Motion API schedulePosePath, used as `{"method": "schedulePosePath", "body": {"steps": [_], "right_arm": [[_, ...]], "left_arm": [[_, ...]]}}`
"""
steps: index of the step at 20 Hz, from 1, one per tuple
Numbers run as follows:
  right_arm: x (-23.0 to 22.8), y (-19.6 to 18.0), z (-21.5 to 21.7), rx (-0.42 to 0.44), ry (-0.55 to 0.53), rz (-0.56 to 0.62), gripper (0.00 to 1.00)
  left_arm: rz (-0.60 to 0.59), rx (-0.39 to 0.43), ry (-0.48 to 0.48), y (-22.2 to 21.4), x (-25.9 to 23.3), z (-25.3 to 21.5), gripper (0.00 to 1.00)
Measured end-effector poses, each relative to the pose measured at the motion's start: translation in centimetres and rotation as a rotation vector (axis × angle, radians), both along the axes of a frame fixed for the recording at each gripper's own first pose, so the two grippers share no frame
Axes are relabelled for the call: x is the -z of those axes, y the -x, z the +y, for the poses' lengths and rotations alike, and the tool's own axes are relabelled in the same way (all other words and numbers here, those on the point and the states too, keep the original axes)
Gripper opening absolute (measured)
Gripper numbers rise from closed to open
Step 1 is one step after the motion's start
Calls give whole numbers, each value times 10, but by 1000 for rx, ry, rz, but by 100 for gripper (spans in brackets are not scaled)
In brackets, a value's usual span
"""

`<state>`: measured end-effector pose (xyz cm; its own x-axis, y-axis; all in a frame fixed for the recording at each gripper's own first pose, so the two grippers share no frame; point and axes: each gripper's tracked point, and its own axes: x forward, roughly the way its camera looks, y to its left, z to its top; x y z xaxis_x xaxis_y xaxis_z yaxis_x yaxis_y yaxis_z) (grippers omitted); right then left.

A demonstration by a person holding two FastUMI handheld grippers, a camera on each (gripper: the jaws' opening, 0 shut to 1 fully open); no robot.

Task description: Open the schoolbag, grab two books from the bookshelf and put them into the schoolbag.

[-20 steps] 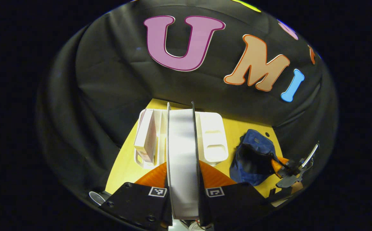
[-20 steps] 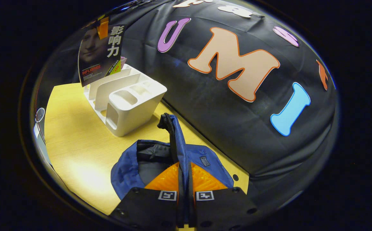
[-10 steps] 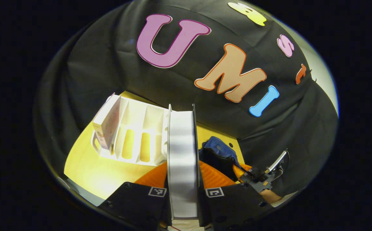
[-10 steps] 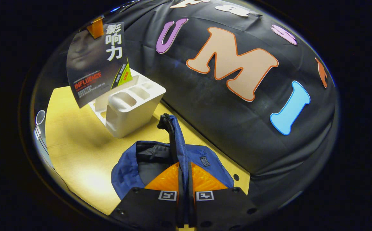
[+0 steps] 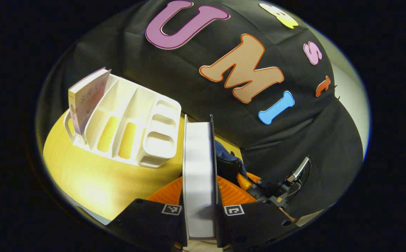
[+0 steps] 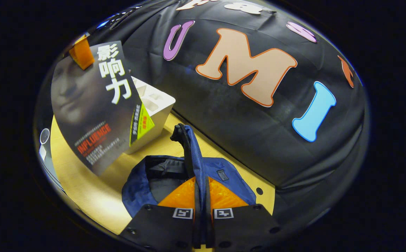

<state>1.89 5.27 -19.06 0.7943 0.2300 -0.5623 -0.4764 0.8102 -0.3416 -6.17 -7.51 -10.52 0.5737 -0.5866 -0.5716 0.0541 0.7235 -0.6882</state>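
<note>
Left gripper (image 5: pixel 200 210) clamps stiff book (image 5: pixel 198 175) by its edge; right gripper (image 6: pixel 200 213) pinches limp bag (image 6: pixel 143 178) rim, holding the mouth open.

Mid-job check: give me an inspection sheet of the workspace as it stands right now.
Surface: yellow wooden table, a round hole near the wall.
Job's things: dark-covered book held in the air beside the schoolbag, which is open; pale book upright in the end slot of the white bookshelf.
Clutter: nothing seen.
Grippers: left gripper shut on the dark-covered book's page edge; right gripper shut on the schoolbag's zipper edge, holding it up.
Cables: thin wires on the right gripper, seen from the left gripper view.
Surroundings: black cloth wall.
</note>
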Motion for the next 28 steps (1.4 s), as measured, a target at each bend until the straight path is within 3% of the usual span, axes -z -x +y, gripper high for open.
{"method": "schedulePosePath", "body": {"steps": [8, 13, 21, 28], "right_arm": [[-3, -2, -7, 9, -32, 15, 8], [-6, -3, -9, 15, -59, 24, 8], [-5, 1, -8, -11, -99, 19, 8], [-4, 1, -5, -34, -138, 25, 8]], "left_arm": [[71, -88, 133, 9, 53, -46, 30], [88, -187, 215, 5, 81, -72, 30], [101, -325, 313, -13, 122, -114, 30], [102, -382, 352, -25, 160, -154, 30]]}}
